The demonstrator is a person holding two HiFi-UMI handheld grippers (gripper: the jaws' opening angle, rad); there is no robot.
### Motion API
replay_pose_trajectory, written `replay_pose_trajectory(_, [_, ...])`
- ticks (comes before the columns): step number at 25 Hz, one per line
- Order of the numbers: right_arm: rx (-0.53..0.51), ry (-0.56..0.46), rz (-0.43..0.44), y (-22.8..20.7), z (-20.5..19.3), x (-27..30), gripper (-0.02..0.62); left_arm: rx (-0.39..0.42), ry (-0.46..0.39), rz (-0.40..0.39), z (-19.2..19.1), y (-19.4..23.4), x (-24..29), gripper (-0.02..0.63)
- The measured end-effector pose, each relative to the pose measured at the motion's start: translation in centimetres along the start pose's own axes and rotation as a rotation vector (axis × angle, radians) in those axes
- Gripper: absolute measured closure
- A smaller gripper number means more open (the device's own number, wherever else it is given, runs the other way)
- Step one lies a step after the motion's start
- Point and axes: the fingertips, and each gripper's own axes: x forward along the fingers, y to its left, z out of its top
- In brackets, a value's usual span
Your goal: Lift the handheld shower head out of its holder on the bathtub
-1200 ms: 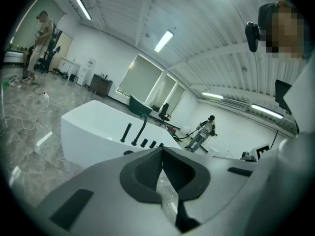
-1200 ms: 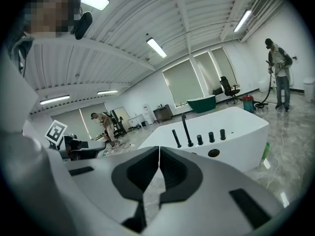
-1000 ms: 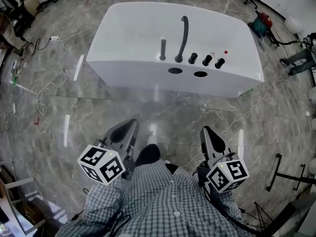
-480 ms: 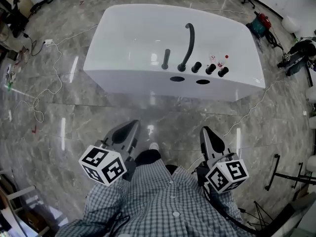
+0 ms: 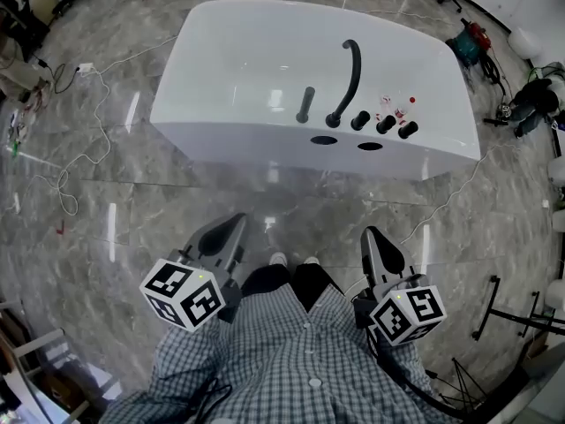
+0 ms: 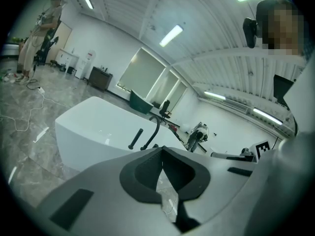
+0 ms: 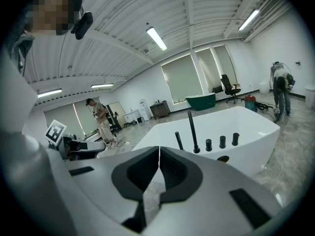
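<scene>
change: tub [image 5: 221, 51] slightly nearer than 1 s ago, walk-up under way | left tongs [image 5: 235, 223] pressed together, empty | right tongs [image 5: 370, 234] same | shower head [image 5: 305, 104], probably the short black rod, seated on tub rim, well apart from both | 0 contact

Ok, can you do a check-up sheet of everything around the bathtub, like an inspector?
Surface: glossy grey marble floor.
Job's things: white oval bathtub; black stick-shaped handheld shower head upright in its holder on the rim, beside a curved black spout and three black round knobs.
Clutter: small red and white bits by the knobs, too small to tell.
Grippers: left tongs shut, empty; right tongs shut, empty; both short of the tub.
Cables: thin white cable looping on the floor at left.
Surroundings: black metal stand at right; person bending over far right.
</scene>
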Motion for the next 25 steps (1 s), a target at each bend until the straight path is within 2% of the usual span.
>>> replay_pose_trajectory(6, [0.004,0.017,0.011,-0.7,0.5,2.1,0.577,0.004,0.006,0.016,0.8,1.0,1.0,0.597])
replay_pose_trajectory(14, [-0.015,0.044,0.069,-2.0,2.6,7.7,0.577,-0.017,-0.009,0.071,2.9,3.1,4.0,0.597])
replay_pose_trajectory(17, [-0.043,0.058,0.092,-3.0,3.8,10.1,0.577,-0.010,-0.016,0.083,4.4,3.7,6.5,0.597])
replay_pose_trajectory(25, [-0.035,0.080,0.142,-8.3,9.2,17.0,0.577,-0.008,-0.019,0.107,9.0,3.8,14.9,0.597])
